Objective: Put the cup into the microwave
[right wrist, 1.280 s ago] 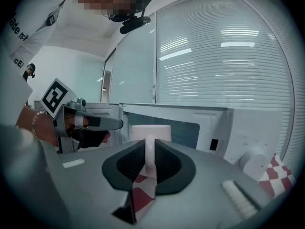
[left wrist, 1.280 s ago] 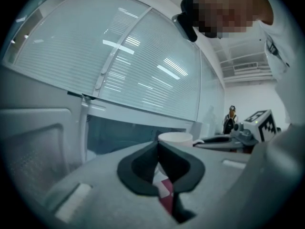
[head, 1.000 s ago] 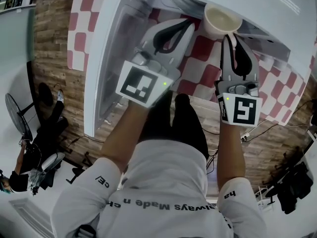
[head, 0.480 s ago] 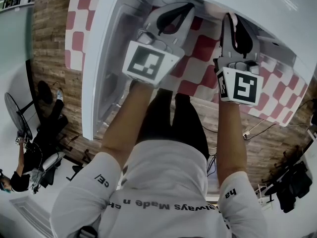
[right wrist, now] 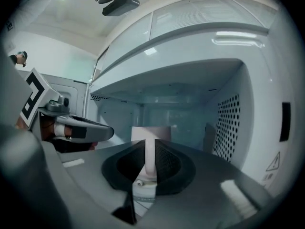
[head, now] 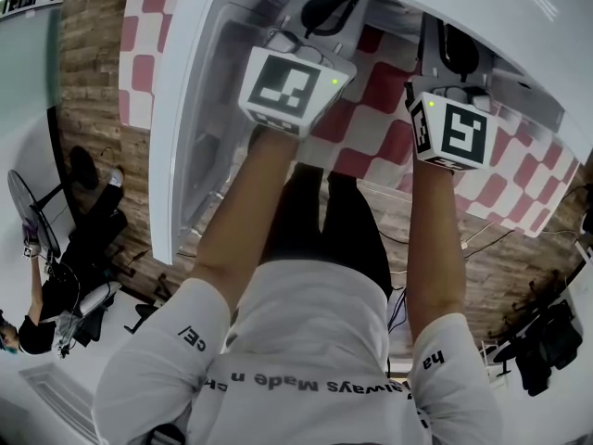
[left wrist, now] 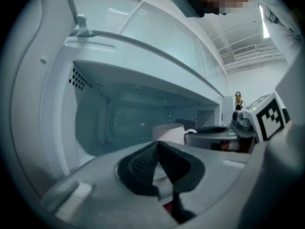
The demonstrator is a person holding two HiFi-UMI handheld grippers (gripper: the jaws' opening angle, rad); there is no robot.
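Your right hand-held gripper (right wrist: 149, 149) is clamped on the wall of the cup (right wrist: 151, 132). The cup stands upright, straight ahead of its jaws, inside the microwave (right wrist: 228, 123). Your left hand-held gripper (left wrist: 157, 149), jaws together and empty, waits just beside.

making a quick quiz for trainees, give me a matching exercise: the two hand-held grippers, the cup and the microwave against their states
Things:
1. left hand-held gripper
2. right hand-held gripper
3. cup
4. microwave

States:
a. stands open
b. shut, nothing between the jaws
c. gripped, at the cavity
d. shut on the cup

Pairs: 1-b, 2-d, 3-c, 4-a
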